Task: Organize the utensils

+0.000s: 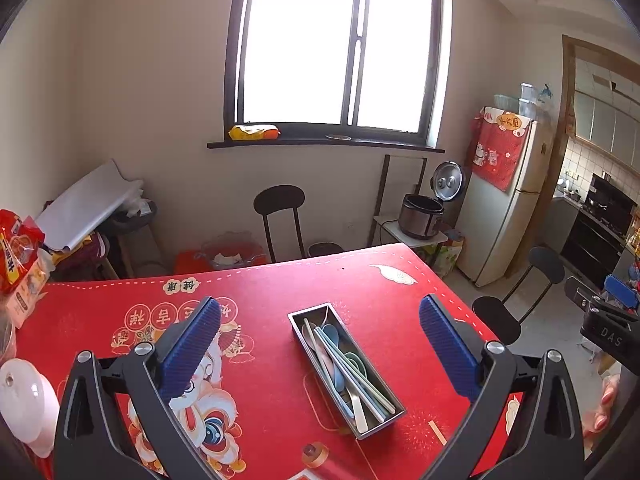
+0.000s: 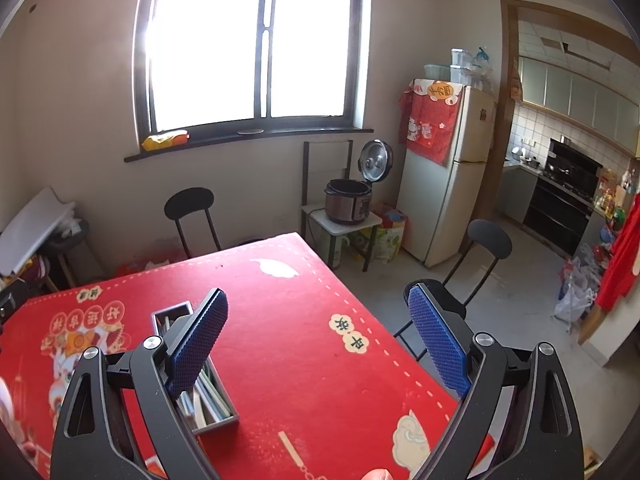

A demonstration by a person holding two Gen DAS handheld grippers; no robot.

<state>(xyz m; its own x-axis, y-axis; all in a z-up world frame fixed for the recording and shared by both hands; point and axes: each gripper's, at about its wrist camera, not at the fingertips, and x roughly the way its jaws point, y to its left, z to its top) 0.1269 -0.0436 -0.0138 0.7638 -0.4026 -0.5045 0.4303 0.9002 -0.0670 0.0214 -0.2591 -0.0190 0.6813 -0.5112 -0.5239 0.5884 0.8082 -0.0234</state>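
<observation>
A steel rectangular utensil box (image 1: 390, 420) lies on the red table mat (image 1: 280, 280), holding pastel spoons (image 1: 334, 338) and chopsticks (image 1: 356, 380) laid lengthwise. My left gripper (image 1: 320, 336) hangs above the table, open and empty, with the box between and beyond its blue pads. In the right wrist view the same box (image 2: 218, 424) sits partly behind the left finger of my right gripper (image 2: 320, 332), which is open and empty over the bare mat (image 2: 304, 344). The right gripper's body (image 1: 600, 320) shows at the left view's right edge.
A white lidded pot (image 1: 24, 396) and snack bags (image 1: 18, 248) sit at the table's left edge. Black chairs (image 1: 280, 216) (image 2: 480, 256) stand at the far and right sides. A rice cooker (image 2: 348, 200) and fridge (image 2: 448, 176) stand beyond. A hand (image 1: 600, 408) shows at right.
</observation>
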